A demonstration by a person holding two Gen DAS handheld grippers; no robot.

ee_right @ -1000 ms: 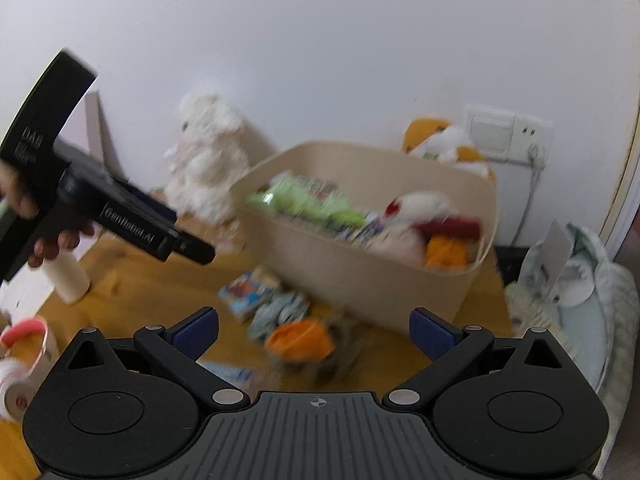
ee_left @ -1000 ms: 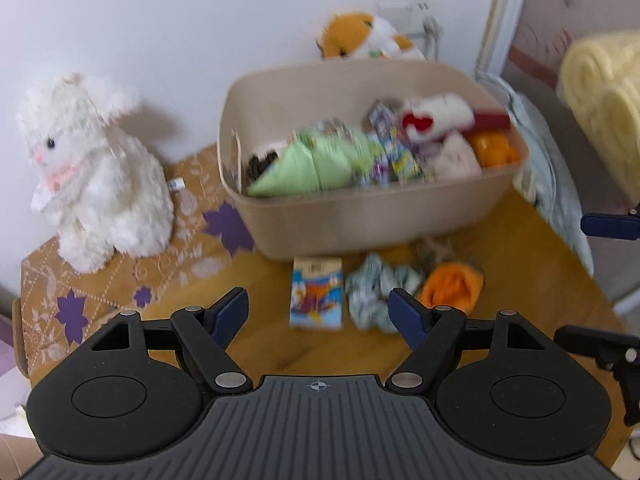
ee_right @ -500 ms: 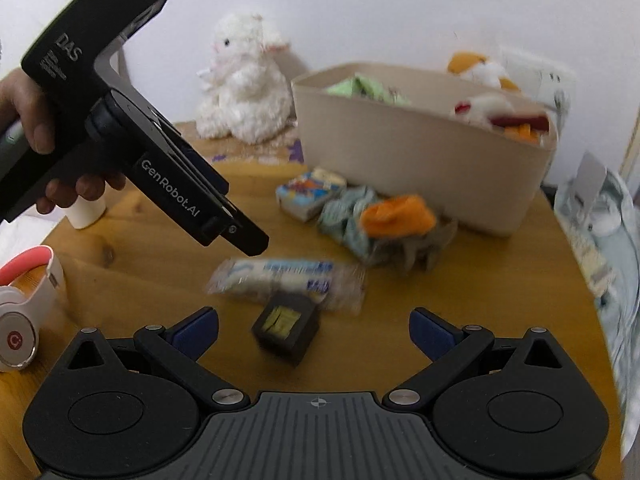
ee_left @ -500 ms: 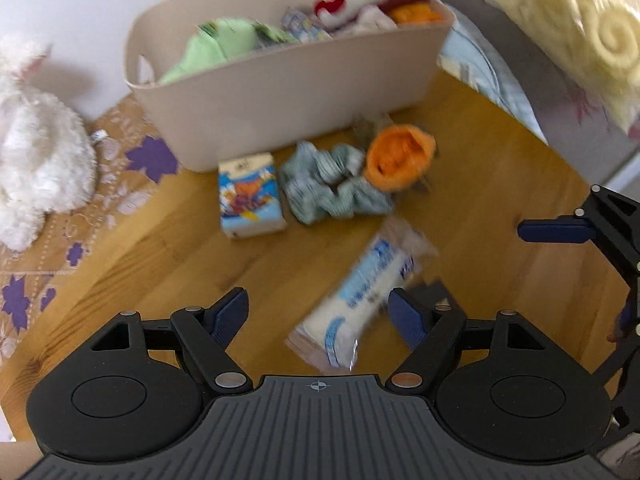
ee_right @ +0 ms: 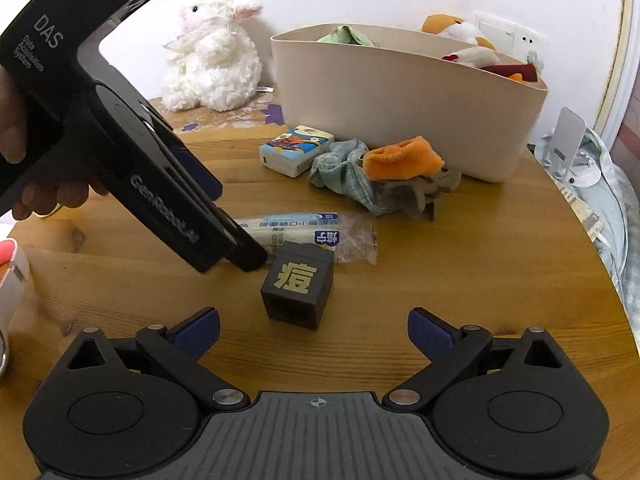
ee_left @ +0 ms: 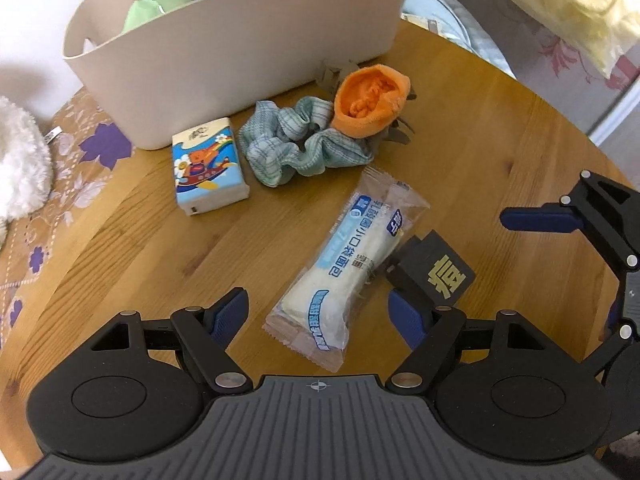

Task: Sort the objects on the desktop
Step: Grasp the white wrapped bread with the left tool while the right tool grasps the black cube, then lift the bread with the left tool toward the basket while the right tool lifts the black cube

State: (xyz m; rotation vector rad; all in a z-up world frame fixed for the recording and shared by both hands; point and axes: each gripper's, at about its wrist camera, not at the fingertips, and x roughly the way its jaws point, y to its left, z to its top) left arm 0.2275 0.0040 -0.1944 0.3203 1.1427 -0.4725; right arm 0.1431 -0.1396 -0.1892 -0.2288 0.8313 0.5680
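**Wooden table, both grippers wide over the loose items**

Wood grain fills the left wrist view, a round table (ee_left: 500, 152) strewn with small things. The left gripper (ee_left: 318, 316) has its jaws spread wide and grips nothing; between its blue fingertips (ee_left: 228, 316) lies a bread roll in clear wrapper (ee_left: 348, 264), long and pale, printed in light blue, lying at a diagonal. Touching the wrapper's right side is a black cube (ee_left: 436, 272) with a gold character on its upper face, just beside the gripper's right finger. Farther off sit a tissue pack (ee_left: 208, 168) with a cartoon print, a grey-green scrunchie (ee_left: 300, 144) and an orange sock (ee_left: 368, 100) rolled open, the last two touching. Behind them stands a beige bin (ee_left: 240, 40) already holding soft items. A white plush (ee_left: 20, 168) shows at the left edge, and the right gripper (ee_left: 568, 220) enters from the right.

From the right wrist view, the right gripper (ee_right: 314, 328) also stands open and empty, the black cube (ee_right: 298, 286) on the table just ahead between its tips. The left gripper (ee_right: 240, 252), held by a hand (ee_right: 36, 184), slants down so its tips reach the bread roll in clear wrapper (ee_right: 304, 232). Beyond lie the tissue pack (ee_right: 296, 152), scrunchie (ee_right: 344, 176) and orange sock (ee_right: 404, 160), against the beige bin (ee_right: 400, 100), with the white plush (ee_right: 212, 68) by the wall.
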